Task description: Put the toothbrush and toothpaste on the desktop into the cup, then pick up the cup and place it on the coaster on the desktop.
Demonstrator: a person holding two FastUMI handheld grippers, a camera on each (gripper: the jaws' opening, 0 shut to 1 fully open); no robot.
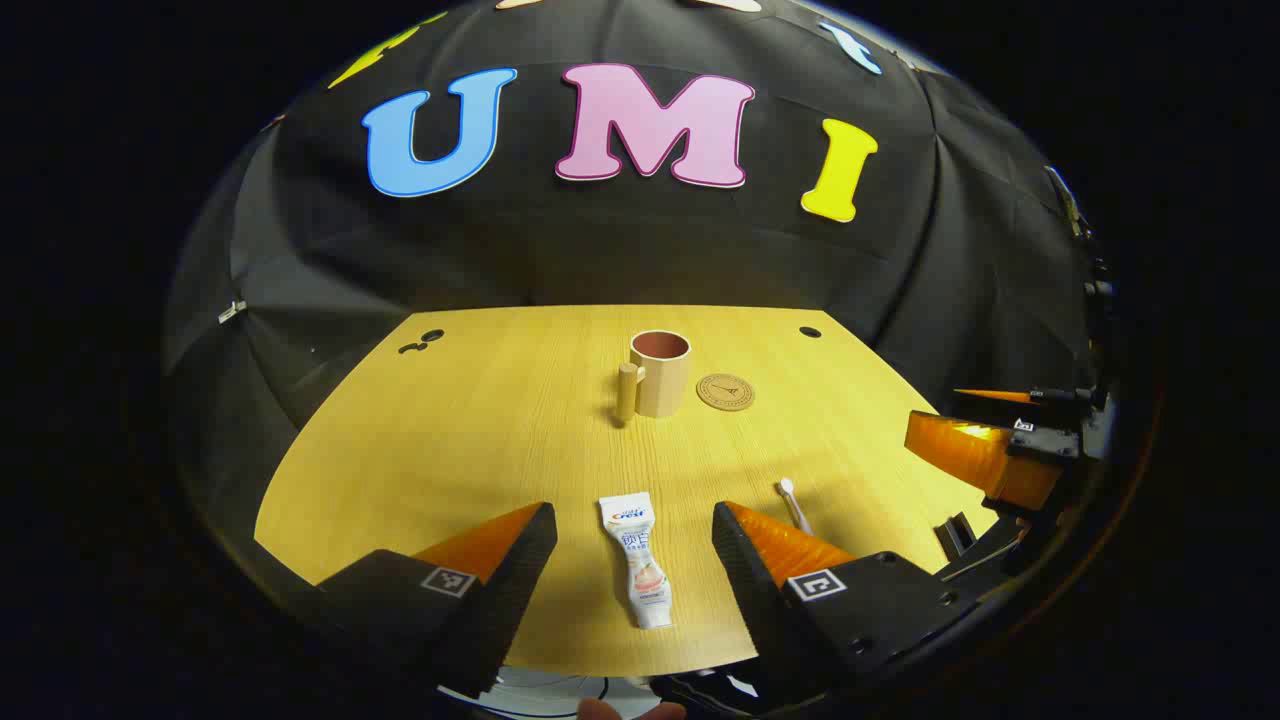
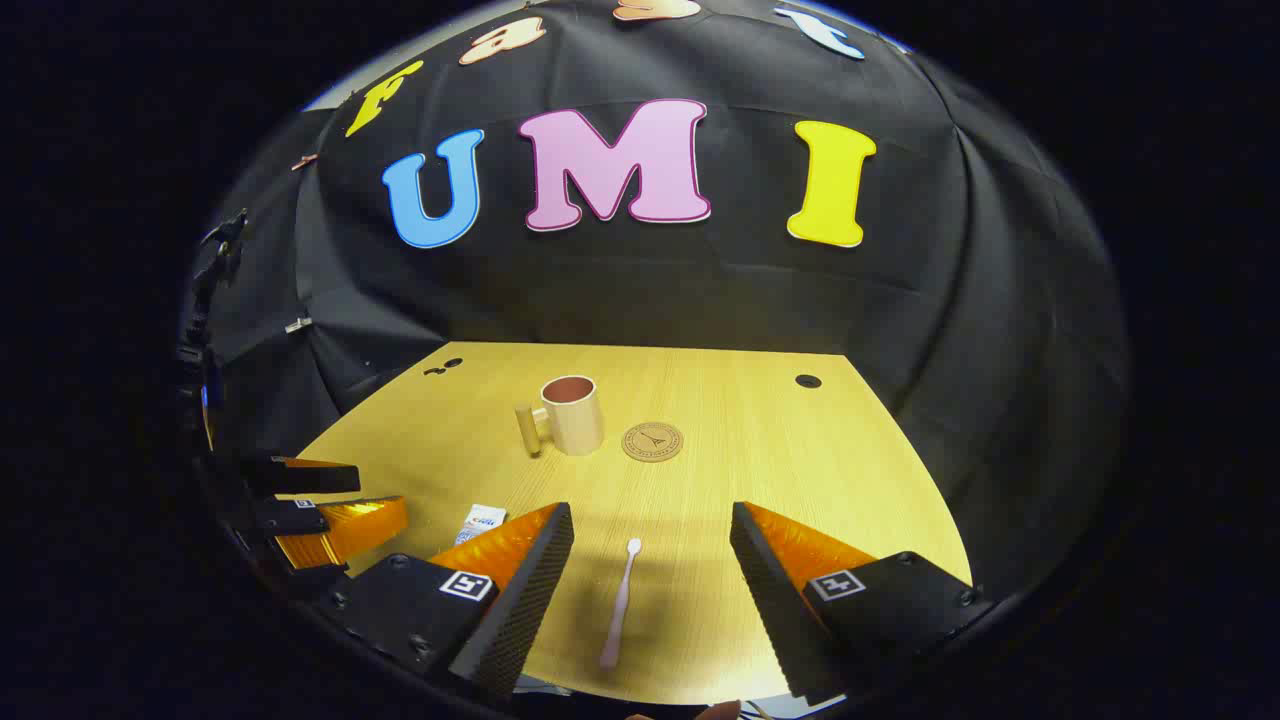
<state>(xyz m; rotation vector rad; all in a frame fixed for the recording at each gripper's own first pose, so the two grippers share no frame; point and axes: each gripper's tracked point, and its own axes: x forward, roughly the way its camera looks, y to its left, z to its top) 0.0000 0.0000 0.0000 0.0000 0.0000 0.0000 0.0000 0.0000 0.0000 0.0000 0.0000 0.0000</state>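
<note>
- Two sets of tongs are spread wide and hold nothing: the left tongs (image 1: 634,560) straddle the toothpaste (image 1: 637,560), the right tongs (image 2: 650,580) straddle the toothbrush (image 2: 619,602). Neither item is touched.
- Position, taken from the cup (image 1: 661,372): both items lie flat on the table (image 1: 480,430), well short of the cup on the near side, toothpaste to the left and toothbrush to the right. The coaster (image 1: 725,391) sits just beside the cup, on the side away from its handle.
- Risk, toothbrush: it is thin and lies flat. Judged likely to roll or skid out of the jaws if they close high or off-centre.
- Risk, toothpaste: the tube is soft. A hard squeeze may deform it, and a grip near one end may let it droop and catch the cup rim.
- Risk, cup: it is light-looking with a narrow mouth. An item entering at a slant may tip it or push it onto the coaster early.
- Risk, collision: both tongs work near each other. Simultaneous travel toward the cup may bring them into contact.
</note>
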